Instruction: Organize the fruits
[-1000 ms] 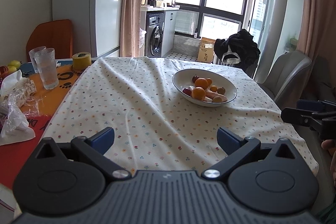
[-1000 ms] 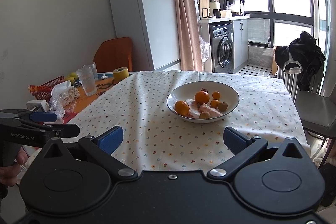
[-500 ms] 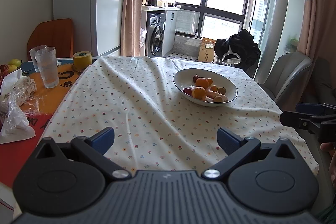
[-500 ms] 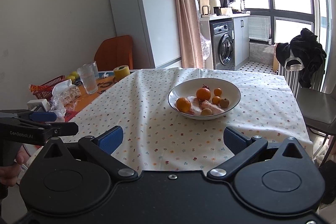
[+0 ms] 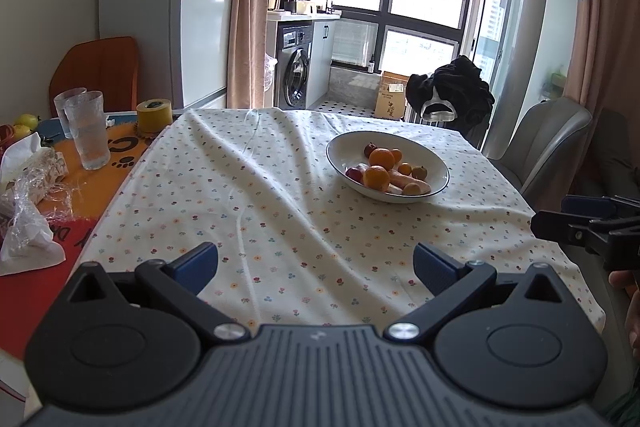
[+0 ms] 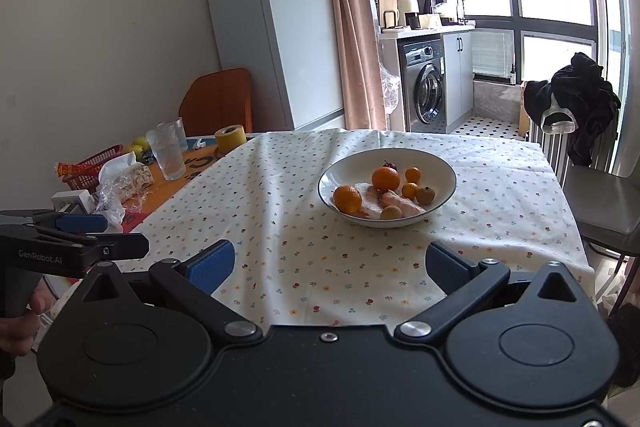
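pale fruit (image 6: 391,213) half hidden under oranges (image 6: 385,179) in bowl (image 6: 444,167)

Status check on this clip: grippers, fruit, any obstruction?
Left gripper open, empty. Right gripper open, empty. Fruit all in white bowl on the tablecloth, untouched. Path to bowl unobstructed.

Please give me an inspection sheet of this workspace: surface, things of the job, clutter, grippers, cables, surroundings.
Surface: table under a wrinkled flower-print tablecloth.
Job's things: white bowl holding two oranges, smaller orange and brown fruits, and pale pieces.
Clutter: two glasses, yellow tape roll, red basket and plastic wrap at the table's left end.
Grippers: left gripper and right gripper both open, empty, short of the bowl.
Cables: nothing seen.
Surroundings: fridge, washing machine, grey chair.
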### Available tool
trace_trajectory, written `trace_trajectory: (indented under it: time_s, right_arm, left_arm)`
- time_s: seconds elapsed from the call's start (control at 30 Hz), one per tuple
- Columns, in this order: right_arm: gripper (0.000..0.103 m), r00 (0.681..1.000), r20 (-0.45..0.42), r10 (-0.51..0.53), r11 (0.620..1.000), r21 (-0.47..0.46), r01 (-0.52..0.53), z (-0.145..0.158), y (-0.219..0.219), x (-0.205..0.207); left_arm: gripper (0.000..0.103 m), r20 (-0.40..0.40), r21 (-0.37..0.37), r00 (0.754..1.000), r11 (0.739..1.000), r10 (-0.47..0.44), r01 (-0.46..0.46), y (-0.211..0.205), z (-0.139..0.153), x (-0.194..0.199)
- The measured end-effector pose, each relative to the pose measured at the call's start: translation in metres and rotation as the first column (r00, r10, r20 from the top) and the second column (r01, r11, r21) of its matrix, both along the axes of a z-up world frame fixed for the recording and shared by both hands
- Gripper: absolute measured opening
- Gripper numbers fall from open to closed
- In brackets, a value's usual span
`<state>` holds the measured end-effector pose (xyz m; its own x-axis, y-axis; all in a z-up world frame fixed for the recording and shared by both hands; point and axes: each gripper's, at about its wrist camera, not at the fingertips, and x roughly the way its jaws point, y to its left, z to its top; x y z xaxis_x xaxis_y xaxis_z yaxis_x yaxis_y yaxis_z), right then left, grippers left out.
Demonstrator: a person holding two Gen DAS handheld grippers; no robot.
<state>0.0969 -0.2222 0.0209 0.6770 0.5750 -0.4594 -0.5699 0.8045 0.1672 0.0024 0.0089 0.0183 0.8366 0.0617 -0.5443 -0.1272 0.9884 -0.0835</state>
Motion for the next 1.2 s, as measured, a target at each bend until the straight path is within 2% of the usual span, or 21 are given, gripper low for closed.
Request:
trace_trajectory:
  time_s: [1.2]
  right_arm:
    - [0.103,1.0,-0.002,-0.002,1.0,-0.002,0.002,0.0004,-0.0006,-0.0013]
  left_arm:
    - [0.103,0.001,-0.005,1.0,1.0,-0.004,0.004,-0.0029,0.0009,-0.0011]
